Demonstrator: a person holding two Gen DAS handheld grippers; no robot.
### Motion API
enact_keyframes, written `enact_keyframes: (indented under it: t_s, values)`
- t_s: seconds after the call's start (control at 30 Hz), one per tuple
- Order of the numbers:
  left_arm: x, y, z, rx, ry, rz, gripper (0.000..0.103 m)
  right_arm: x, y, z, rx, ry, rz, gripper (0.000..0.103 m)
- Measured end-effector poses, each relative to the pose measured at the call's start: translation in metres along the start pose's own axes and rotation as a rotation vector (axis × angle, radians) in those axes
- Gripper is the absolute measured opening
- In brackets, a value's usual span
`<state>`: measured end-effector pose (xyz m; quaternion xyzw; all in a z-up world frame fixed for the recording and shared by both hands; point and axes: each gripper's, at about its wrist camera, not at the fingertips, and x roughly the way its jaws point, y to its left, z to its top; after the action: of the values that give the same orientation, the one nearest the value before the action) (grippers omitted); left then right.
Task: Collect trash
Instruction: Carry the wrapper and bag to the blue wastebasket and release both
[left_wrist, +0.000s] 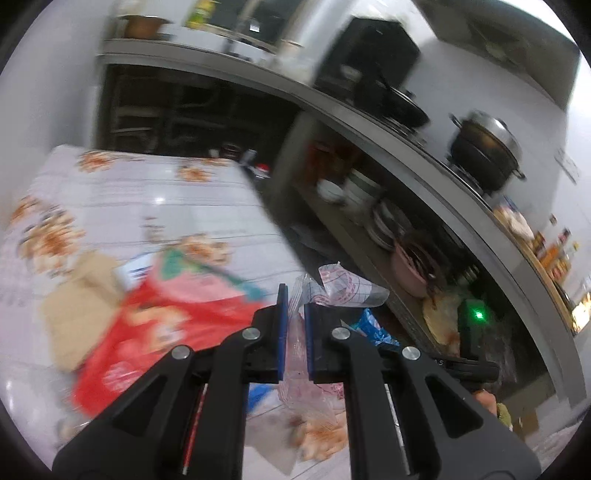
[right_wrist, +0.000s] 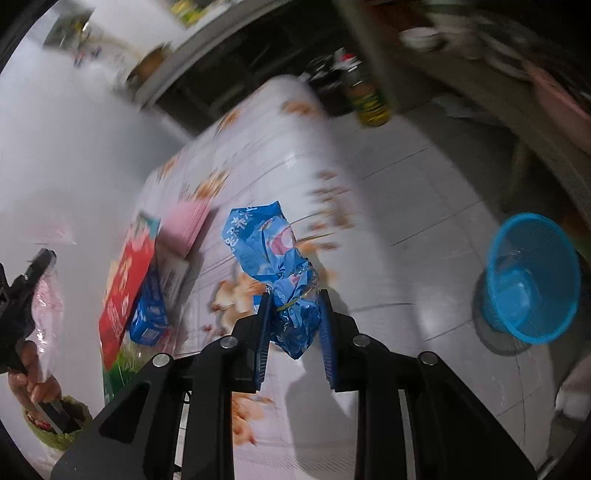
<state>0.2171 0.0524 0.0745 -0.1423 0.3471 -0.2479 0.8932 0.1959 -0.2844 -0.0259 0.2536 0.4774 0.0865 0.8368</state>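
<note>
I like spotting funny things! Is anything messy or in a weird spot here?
Yes. Wrappers clutter the flowery table: a red packet and a pink box lie jumbled together. A blue basket on the floor looks tipped sideways, though the blurry, curved picture makes that uncertain.

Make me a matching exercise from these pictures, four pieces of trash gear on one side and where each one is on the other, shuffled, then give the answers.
Things:
1. blue wrapper
2. clear plastic bag
3. blue basket
4. red package

Places:
A. lying on the floral tablecloth
B. standing on the tiled floor
C. pinched in the left gripper
D. clamped in the right gripper

Pairs: 1-D, 2-C, 3-B, 4-A
</note>
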Motion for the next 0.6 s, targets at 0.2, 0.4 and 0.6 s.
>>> enact_keyframes:
  t_s: [0.2, 0.4, 0.6]
  values:
    - [0.089, -0.092, 0.009, 0.129, 0.12, -0.067, 0.007, -0.061, -0.102, -0.014, 0.256, -0.134, -0.123, 0.024]
    - [0.215, -0.178, -0.013, 0.235, 0.316, -0.08, 0.007, -0.072, -0.2, -0.046, 0.511, -0.153, -0.16, 0.025]
    - [0.331, -0.227, -0.056, 0.331, 0.495, -0.028, 0.008, -0.049, -0.265, -0.06, 0.682, -0.15, -0.164, 0.025]
